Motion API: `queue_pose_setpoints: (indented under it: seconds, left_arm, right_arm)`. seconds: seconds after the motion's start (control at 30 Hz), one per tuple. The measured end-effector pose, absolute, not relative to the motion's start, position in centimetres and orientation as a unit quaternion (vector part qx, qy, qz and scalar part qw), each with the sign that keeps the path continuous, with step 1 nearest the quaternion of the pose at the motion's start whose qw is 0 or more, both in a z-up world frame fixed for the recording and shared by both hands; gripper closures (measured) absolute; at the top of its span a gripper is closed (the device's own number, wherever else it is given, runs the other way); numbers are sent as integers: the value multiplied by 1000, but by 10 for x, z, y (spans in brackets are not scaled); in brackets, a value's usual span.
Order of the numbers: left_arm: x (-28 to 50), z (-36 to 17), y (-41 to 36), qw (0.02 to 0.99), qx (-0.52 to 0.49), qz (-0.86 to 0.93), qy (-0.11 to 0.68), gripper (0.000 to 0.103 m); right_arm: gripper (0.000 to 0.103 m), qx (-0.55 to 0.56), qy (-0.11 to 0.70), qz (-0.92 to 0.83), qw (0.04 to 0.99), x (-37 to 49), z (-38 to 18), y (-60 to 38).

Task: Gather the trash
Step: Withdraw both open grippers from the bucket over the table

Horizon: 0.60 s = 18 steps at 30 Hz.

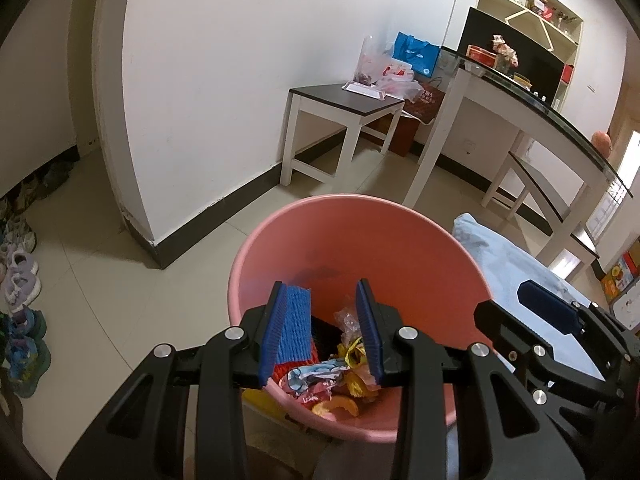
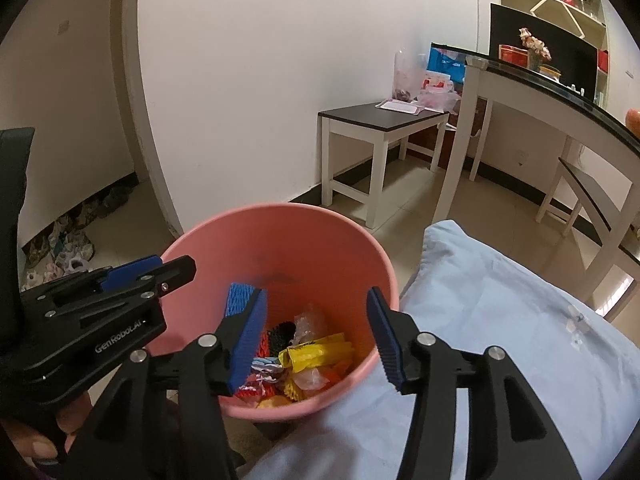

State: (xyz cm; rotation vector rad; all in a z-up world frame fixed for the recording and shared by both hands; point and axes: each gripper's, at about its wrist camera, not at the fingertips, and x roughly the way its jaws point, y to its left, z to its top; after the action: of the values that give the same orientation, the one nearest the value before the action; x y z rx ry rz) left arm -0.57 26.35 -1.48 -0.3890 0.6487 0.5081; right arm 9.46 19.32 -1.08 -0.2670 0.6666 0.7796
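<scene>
Tiled floor [image 1: 100, 280] held round pink plastic bin [image 1: 400, 240] with wrappers [image 2: 316, 354] inside. Left tongs [image 1: 322, 334] spread, blue foam net [image 1: 294, 328] against left pad, above bin. Right tongs [image 2: 320, 340] spread, nothing between, beside pale blue cushion [image 2: 500, 320].

My jaws are matt black plastic with ribbed blue rubbery pads [image 2: 248, 340] and shiny metal pivot pins. The pink bin [image 1: 400, 240] below me looks like smooth, faintly glossy plastic, and the wrappers [image 2: 316, 354] in it are crinkly, shiny film. Beside it lies soft pale-blue cloth [image 2: 500, 320]; the floor tiles [image 1: 100, 280] are glossy.
</scene>
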Motion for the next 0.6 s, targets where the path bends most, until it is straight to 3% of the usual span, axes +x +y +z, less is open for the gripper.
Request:
queue_pose_setpoints:
  seconds: [0.6]
  left_arm:
    - [-33, 15, 202, 911, -152, 226, 308, 67]
  right_arm:
    - [35, -90, 323, 363, 870, 62, 10, 116]
